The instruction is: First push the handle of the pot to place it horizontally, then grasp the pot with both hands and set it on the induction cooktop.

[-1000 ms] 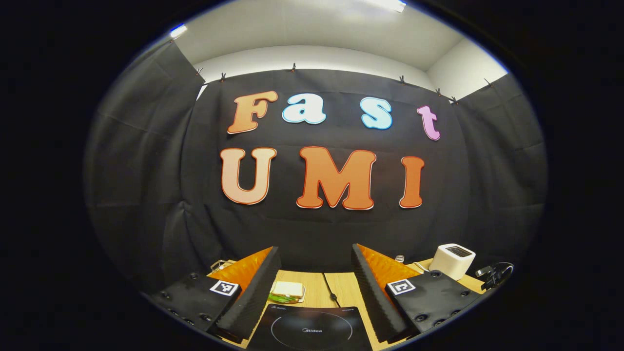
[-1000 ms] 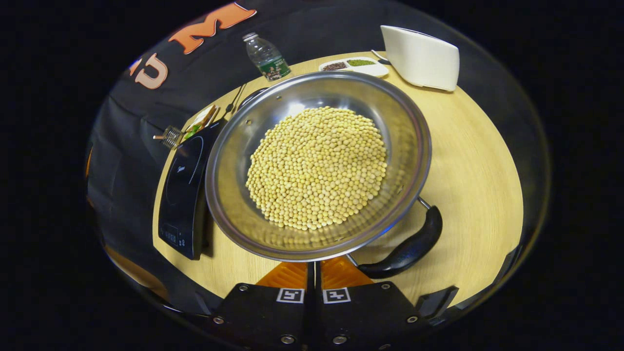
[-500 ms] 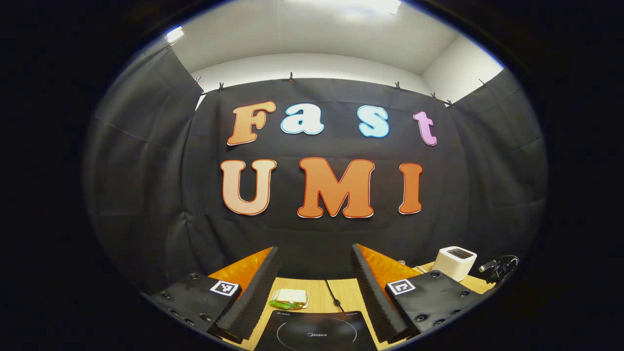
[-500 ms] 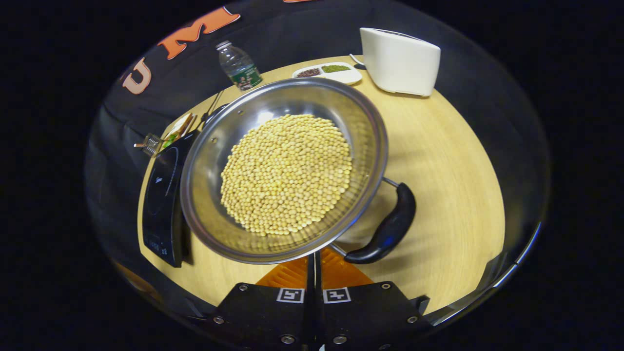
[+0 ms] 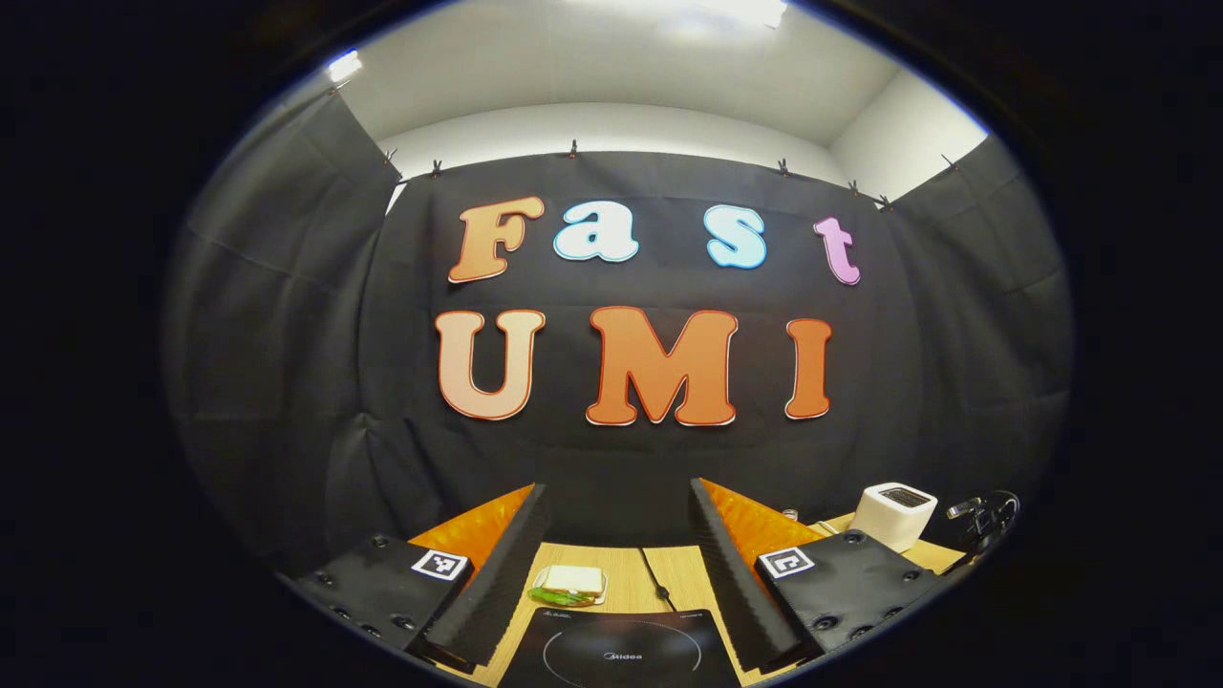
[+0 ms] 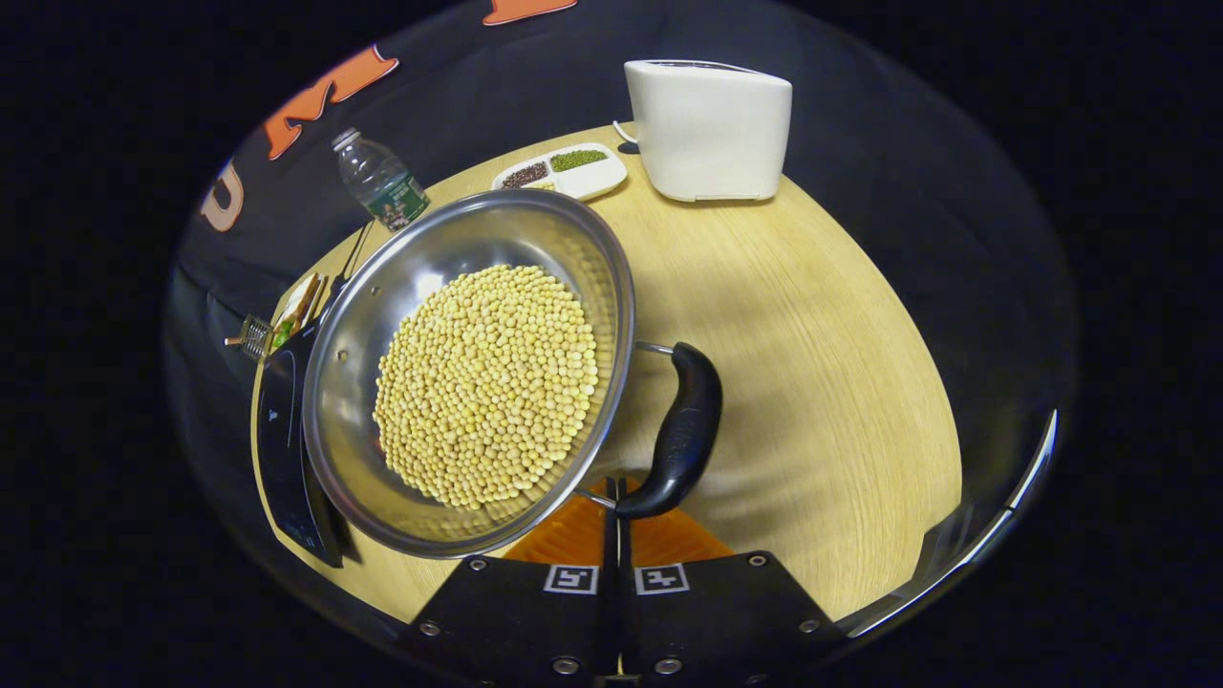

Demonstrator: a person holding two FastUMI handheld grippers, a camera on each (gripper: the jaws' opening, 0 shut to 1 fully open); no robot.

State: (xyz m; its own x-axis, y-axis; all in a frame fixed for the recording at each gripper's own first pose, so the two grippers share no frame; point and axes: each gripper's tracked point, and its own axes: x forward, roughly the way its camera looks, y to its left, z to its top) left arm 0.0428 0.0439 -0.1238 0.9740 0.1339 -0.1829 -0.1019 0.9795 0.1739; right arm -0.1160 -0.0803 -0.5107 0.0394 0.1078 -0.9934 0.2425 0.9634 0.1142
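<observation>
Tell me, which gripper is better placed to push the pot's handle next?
Probably the right gripper: shut, right beside the pot's black handle. The left gripper hangs open, facing the cooktop.

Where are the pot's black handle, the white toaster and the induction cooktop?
black handle (image 6: 686,425), right gripper view, middle of the grip.
white toaster (image 6: 712,134), right gripper view, front wall.
induction cooktop (image 5: 621,655), left gripper view, glass top inside the ring.

Wooden table: pot, cooktop, toaster, bottle, tray.
</observation>
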